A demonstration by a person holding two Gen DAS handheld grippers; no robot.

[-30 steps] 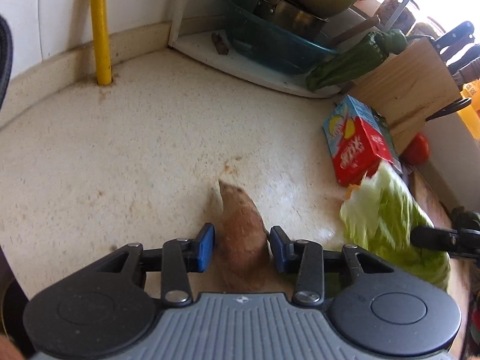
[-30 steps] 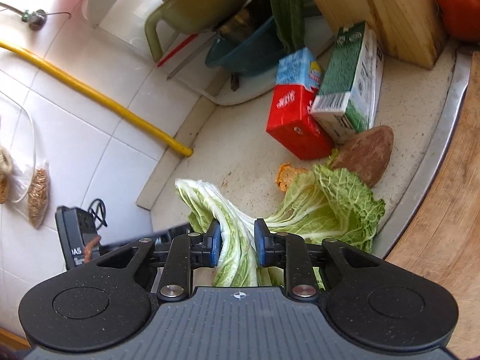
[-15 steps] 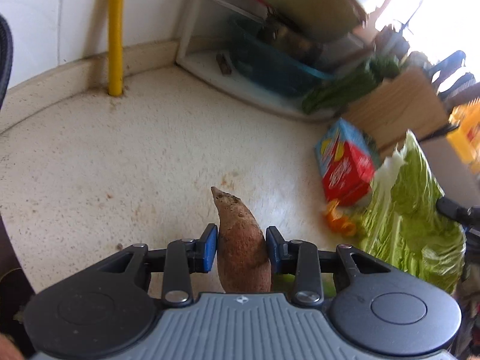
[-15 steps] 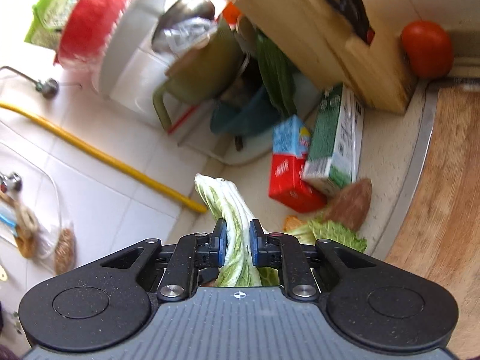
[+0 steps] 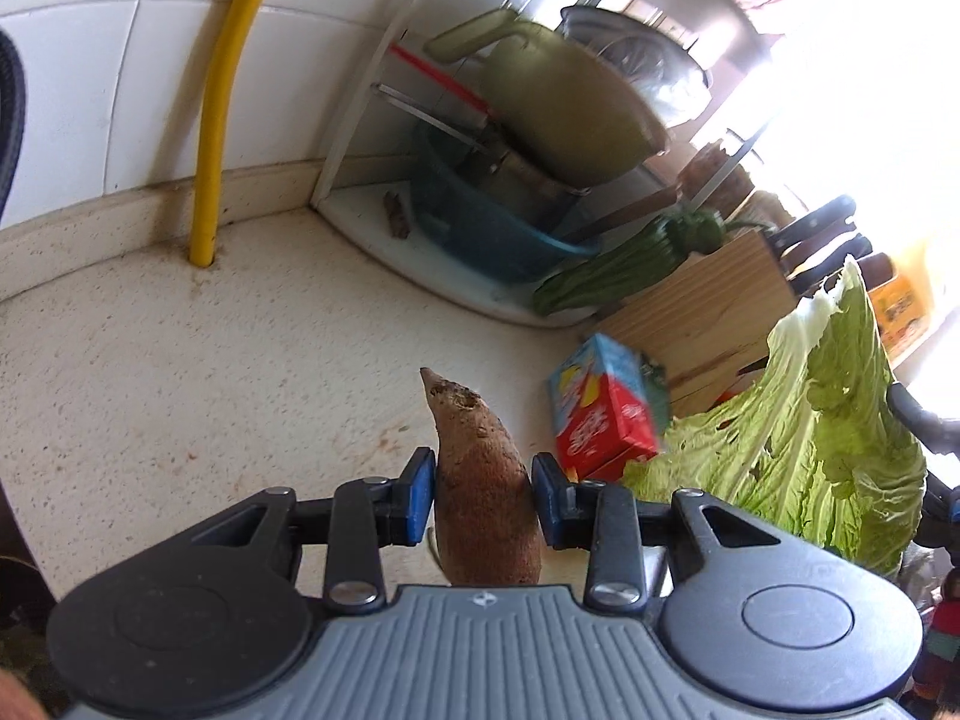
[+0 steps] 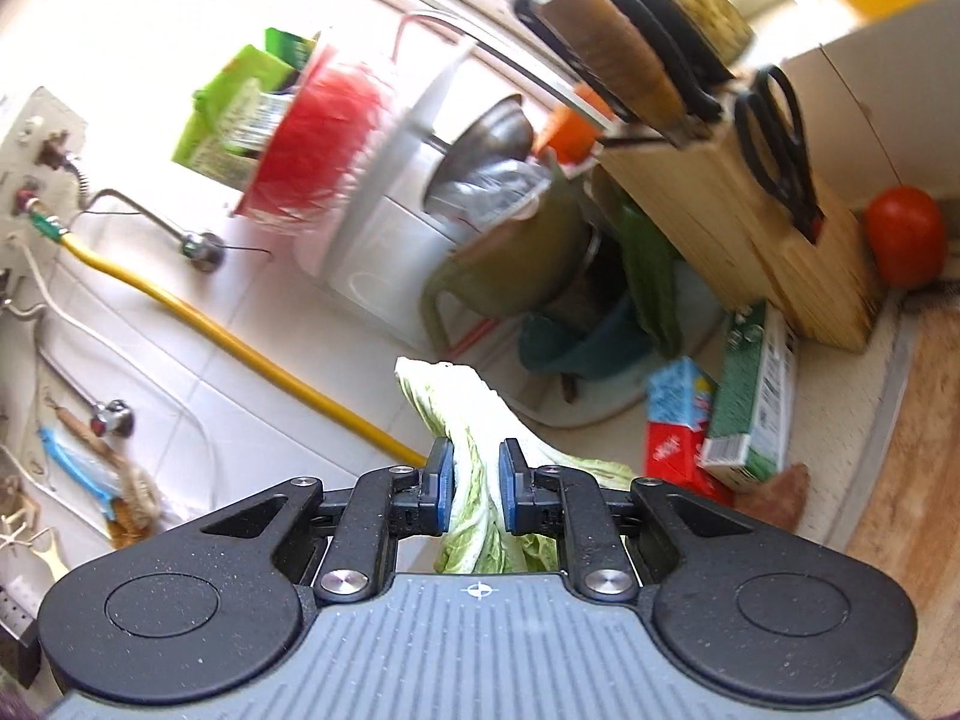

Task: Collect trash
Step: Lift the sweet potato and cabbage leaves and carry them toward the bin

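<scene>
Left gripper (image 5: 483,495) clamped on sweet potato (image 5: 483,510), lifted clear of counter (image 5: 180,372). Right gripper (image 6: 474,495) pinching cabbage leaf (image 6: 471,480) by stalk, raised. Still left at 3 o'clock: red carton (image 6: 678,426), green carton (image 6: 756,384), second sweet potato (image 6: 777,495). Second ago: potato on counter between open fingers, leaf lower.

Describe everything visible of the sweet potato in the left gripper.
The sweet potato is reddish brown with rough, dull skin, tapering to a pointed tip with a small dark pit near it. It points away from the camera, tip raised above the speckled countertop. The left gripper clamps its thick middle between blue pads; its lower end is hidden.
</scene>
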